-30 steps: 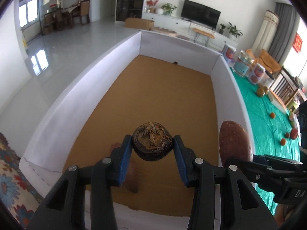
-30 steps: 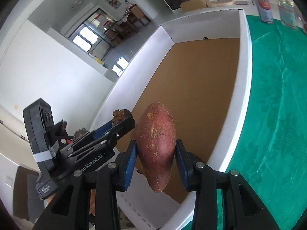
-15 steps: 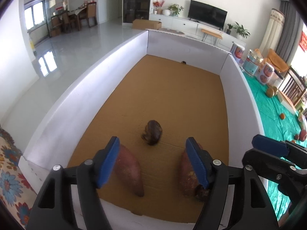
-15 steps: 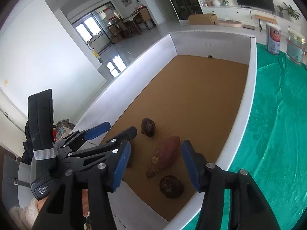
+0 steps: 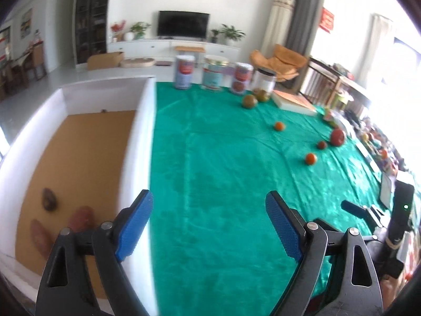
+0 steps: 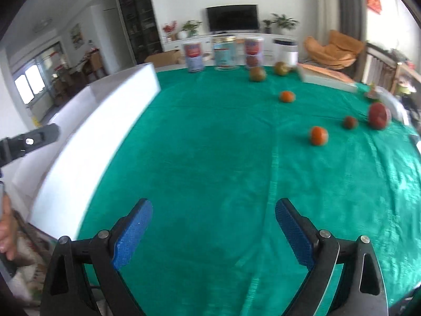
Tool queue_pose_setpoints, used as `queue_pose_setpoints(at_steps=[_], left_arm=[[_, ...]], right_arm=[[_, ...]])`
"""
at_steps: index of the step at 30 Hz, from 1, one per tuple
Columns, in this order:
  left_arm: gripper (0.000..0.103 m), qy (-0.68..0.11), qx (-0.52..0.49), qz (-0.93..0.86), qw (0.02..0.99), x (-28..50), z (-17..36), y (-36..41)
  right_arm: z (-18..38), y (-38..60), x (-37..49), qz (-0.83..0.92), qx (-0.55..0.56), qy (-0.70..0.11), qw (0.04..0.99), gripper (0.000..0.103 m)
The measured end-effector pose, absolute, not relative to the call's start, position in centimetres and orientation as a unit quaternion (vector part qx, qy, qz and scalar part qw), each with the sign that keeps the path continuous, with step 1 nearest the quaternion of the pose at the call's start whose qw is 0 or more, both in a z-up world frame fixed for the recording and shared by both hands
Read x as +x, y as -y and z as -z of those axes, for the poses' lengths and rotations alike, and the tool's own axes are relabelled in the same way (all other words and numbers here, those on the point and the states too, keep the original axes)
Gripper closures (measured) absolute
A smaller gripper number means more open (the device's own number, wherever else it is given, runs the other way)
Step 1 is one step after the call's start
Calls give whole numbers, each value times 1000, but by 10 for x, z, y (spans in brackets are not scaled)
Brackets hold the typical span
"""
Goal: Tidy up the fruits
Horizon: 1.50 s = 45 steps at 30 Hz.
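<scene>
My left gripper (image 5: 209,226) hangs over the green cloth beside the white box (image 5: 136,142), its jaws opening with nothing between them. Inside the box lie a dark round fruit (image 5: 49,199) and two sweet potatoes (image 5: 81,218), (image 5: 39,235). My right gripper (image 6: 213,233) is also opening, empty, above the green cloth (image 6: 210,144). Ahead on the cloth sit orange fruits (image 6: 319,135) (image 6: 287,96), a small dark one (image 6: 350,122), a red fruit (image 6: 378,115) and two greenish ones (image 6: 257,74).
Several tins (image 6: 223,52) and a white jar (image 6: 286,51) stand along the cloth's far edge, with a flat tray (image 6: 326,79) at the right. The other gripper's tip (image 6: 31,139) and a hand (image 6: 5,226) show at the left edge.
Both grippers let go of the dark fruit and the sweet potato into the box, opened wide, and swung right from the box to over the green cloth.
</scene>
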<state>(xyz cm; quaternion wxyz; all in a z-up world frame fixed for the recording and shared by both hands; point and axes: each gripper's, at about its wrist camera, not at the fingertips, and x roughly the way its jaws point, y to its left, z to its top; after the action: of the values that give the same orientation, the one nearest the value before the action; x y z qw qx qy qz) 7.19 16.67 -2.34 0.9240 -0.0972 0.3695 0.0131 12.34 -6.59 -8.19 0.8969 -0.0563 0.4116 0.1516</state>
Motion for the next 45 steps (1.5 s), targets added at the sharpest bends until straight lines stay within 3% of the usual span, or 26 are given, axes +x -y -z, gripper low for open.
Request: queue_pose_setpoints(at_steps=[8, 19, 29, 45], left_arm=[[14, -406, -8, 58, 912, 134, 66, -59], [14, -451, -11, -2, 893, 185, 143, -81], [6, -447, -8, -7, 895, 187, 147, -83], [5, -448, -8, -8, 894, 188, 146, -83]], right_arm=[[78, 170, 133, 16, -40, -396, 917, 8], [94, 178, 144, 26, -14, -425, 905, 4], [99, 183, 148, 27, 9, -435, 900, 4], [94, 184, 143, 27, 12, -421, 907, 4]])
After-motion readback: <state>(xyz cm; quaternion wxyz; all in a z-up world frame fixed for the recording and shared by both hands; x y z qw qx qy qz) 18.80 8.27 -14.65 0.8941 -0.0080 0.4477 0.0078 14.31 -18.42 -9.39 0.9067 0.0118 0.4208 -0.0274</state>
